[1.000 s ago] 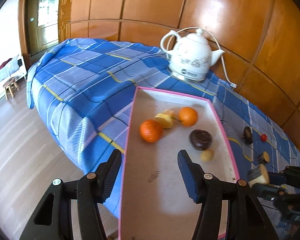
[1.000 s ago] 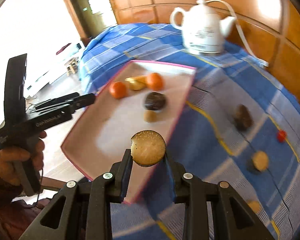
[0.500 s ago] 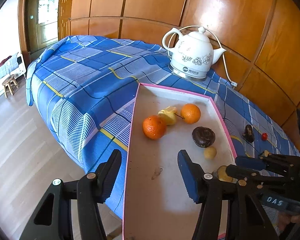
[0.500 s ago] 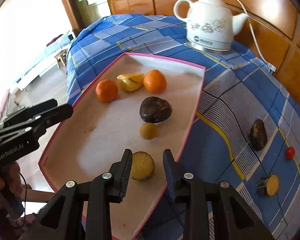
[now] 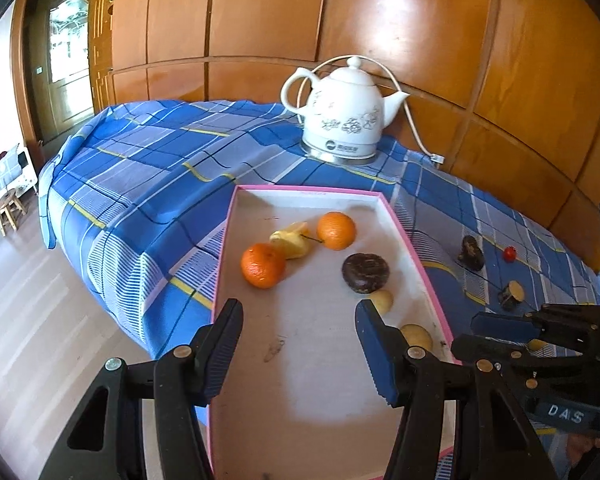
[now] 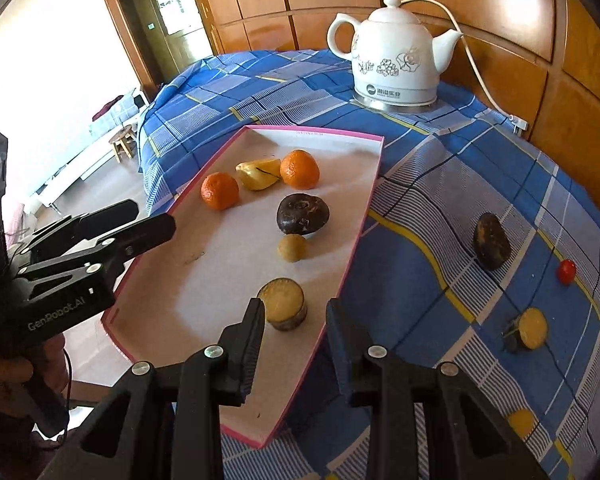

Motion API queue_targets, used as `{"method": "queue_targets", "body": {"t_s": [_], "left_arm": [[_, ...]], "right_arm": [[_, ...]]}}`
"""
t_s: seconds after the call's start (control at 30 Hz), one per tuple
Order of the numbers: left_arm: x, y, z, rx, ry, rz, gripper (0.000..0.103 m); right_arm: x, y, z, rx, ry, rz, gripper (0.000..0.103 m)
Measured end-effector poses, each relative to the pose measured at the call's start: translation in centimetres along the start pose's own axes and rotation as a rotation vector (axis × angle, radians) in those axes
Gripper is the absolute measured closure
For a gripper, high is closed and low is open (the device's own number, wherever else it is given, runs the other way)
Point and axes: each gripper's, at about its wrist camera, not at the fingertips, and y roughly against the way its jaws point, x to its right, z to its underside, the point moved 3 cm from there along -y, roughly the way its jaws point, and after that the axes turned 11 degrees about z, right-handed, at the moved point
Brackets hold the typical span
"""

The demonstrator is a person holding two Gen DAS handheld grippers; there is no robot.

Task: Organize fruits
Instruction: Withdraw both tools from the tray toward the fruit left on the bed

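A pink-rimmed white tray (image 6: 358, 236) lies on the blue checked cloth. In it are two oranges (image 6: 219, 191) (image 6: 299, 169), a yellow piece (image 6: 258, 174), a dark brown fruit (image 6: 302, 213), a small tan fruit (image 6: 292, 247) and a cut yellow-faced piece (image 6: 282, 306). That cut piece rests on the tray floor just beyond my right gripper (image 6: 296, 326), whose jaws stand apart with nothing between them. My left gripper (image 5: 298, 344) is open over the tray's near end, holding nothing. On the cloth to the right lie a dark fruit (image 6: 491, 241), a cherry tomato (image 6: 566, 271) and another cut piece (image 6: 530, 328).
A white kettle (image 6: 396, 54) with its cord stands behind the tray against the wooden wall panels. Another small yellow fruit (image 6: 521, 422) lies near the cloth's front right. The table edge drops to the wooden floor on the left, where a hand (image 6: 4, 380) holds the left gripper.
My right gripper brought the cut piece down from the air onto the tray floor, let it go and drew back a little. The left gripper shifted slightly over the tray.
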Motion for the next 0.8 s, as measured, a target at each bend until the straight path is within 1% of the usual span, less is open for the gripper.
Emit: {"method": "queue_targets", "body": {"t_s": [0.2,0.57,0.8], "left_arm": [[1.0,0.0,0.2,-0.006,-0.025,0.009,0.044],[2.1,-0.1,0.3,-0.014,-0.057,0.020,0.044],[2.7,-0.3,0.4,-0.024,-0.072,0.027,0.044]], "right_arm": [[0.3,1.3,0.7,0.022,0.008,0.023,0.071],[1.9,2.7,1.5,0.036,-0.004,0.044,0.071],[3.6,3.4,2.1,0.033,-0.007,0.085,0.071]]}}
